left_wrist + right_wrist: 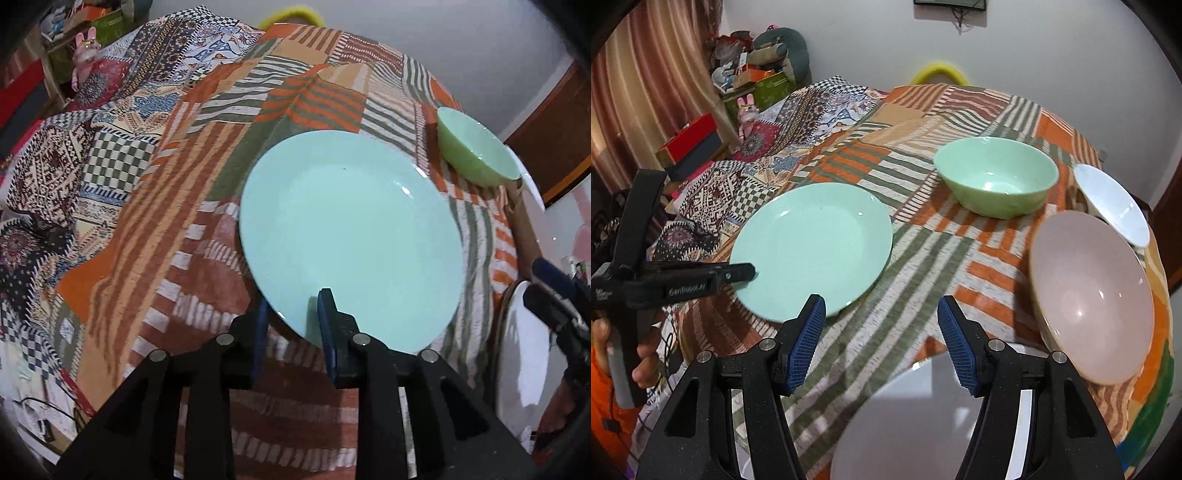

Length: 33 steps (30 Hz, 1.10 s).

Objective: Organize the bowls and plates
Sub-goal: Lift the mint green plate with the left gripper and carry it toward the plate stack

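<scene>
A mint green plate point(351, 236) is gripped at its near rim by my left gripper point(295, 314), one blue pad above and one below; it looks lifted off the cloth. The plate point(812, 247) and left gripper point(738, 275) also show in the right wrist view. My right gripper point(881, 339) is open and empty above a white plate point(916, 424). A green bowl point(995, 177), a pink bowl point(1089, 295) and a white bowl point(1112, 203) stand on the right. The green bowl point(476, 147) shows in the left wrist view.
A striped orange, green and white cloth point(923, 258) covers the table. A patchwork quilt point(92, 158) lies to the left. Boxes and clutter point(750, 77) stand at the far left by a curtain. The white plate's edge point(524, 350) is at the right.
</scene>
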Tool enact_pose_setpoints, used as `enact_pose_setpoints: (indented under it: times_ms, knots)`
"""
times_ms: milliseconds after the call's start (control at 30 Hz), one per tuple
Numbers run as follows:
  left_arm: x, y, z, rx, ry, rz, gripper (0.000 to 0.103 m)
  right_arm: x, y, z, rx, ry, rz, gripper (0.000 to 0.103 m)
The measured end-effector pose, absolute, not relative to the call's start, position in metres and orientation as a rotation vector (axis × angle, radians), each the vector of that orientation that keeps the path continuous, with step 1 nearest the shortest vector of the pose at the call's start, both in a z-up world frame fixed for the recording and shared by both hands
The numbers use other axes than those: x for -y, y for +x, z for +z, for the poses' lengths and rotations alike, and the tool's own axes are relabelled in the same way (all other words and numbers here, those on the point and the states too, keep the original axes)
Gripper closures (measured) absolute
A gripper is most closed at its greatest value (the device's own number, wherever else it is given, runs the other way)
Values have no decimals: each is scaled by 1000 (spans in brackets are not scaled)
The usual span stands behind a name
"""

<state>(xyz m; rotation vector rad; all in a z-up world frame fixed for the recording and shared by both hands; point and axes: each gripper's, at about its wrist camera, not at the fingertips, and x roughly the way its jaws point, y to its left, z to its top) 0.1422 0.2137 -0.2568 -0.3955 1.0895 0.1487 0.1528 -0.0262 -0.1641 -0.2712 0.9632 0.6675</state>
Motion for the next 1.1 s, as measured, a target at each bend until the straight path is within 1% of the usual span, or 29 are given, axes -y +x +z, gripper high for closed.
enact_pose_setpoints:
  times_ms: [100, 167, 400, 633, 667, 700, 733, 767, 800, 867, 967, 1000, 1033, 1067, 1100]
  knots:
    - [-222, 145, -256, -1082, -397, 168, 77, 19, 160, -167, -974, -279, 675, 44]
    - [-229, 147, -255, -1072, -409, 173, 75, 16, 166, -168, -984, -281, 674, 44]
    - [-243, 167, -256, -1075, -398, 189, 75, 0, 193, -174, -1004, -282, 672, 44]
    - [-244, 177, -267, -1093, -398, 161, 75, -14, 218, -201, -1127, -289, 692, 44]
    - [-243, 176, -267, -1090, -393, 159, 75, -15, 219, -204, -1141, -286, 700, 48]
    - [-243, 176, -268, -1087, -387, 155, 75, -17, 219, -208, -1163, -291, 713, 56]
    - [-242, 176, -268, -1085, -384, 153, 75, -18, 220, -210, -1176, -300, 715, 59]
    - [-242, 176, -269, -1085, -384, 152, 75, -20, 220, -213, -1184, -310, 720, 65]
    - [-243, 177, -269, -1085, -384, 151, 75, -22, 220, -216, -1193, -320, 724, 68]
    - [-242, 177, -269, -1085, -379, 147, 75, -25, 220, -220, -1204, -335, 728, 70]
    - [-239, 179, -269, -1087, -371, 129, 75, -30, 220, -223, -1221, -330, 754, 70]
    - [-238, 178, -269, -1086, -364, 131, 75, -32, 221, -223, -1227, -326, 758, 72]
    - [-237, 178, -268, -1088, -352, 135, 74, -34, 221, -223, -1235, -325, 768, 77]
    - [-236, 178, -268, -1091, -348, 140, 74, -34, 221, -223, -1236, -329, 757, 80]
    - [-236, 177, -268, -1092, -350, 142, 74, -35, 221, -222, -1235, -327, 752, 80]
